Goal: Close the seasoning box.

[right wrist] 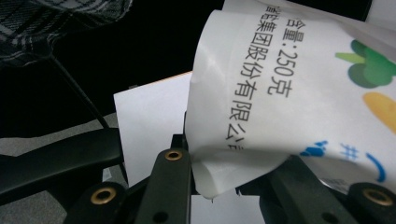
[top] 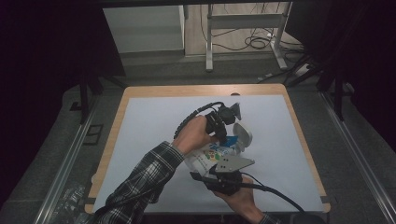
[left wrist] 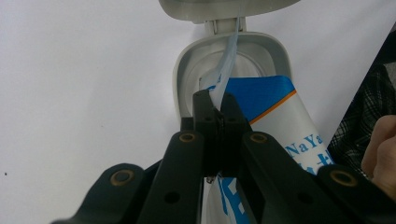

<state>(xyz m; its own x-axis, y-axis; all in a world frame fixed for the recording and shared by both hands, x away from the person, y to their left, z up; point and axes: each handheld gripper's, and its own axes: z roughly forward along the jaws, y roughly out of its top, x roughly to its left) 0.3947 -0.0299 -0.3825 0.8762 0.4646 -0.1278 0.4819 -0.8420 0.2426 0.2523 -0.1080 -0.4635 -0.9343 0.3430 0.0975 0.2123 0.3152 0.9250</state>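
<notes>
Fingers of the right gripper (top: 219, 173), nearest the person, clamp the bottom edge of the wipes pack (right wrist: 280, 93), apparently anchoring it against the pull. Just beyond, the pack lies on the table (top: 154, 121) between both tools, its flip lid (left wrist: 224, 7) thrown open. Farther on, the left gripper (left wrist: 217, 112) is clenched on a wipe (left wrist: 228, 60) rising from the opening, its hand angled down over the pack, forearm crossing from the left.

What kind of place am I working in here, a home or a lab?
Most likely a lab or recording workspace, not a home: a wooden table covered by a plain white sheet, dark curtains at the sides, and loose cables on the floor beside a metal frame.
</notes>
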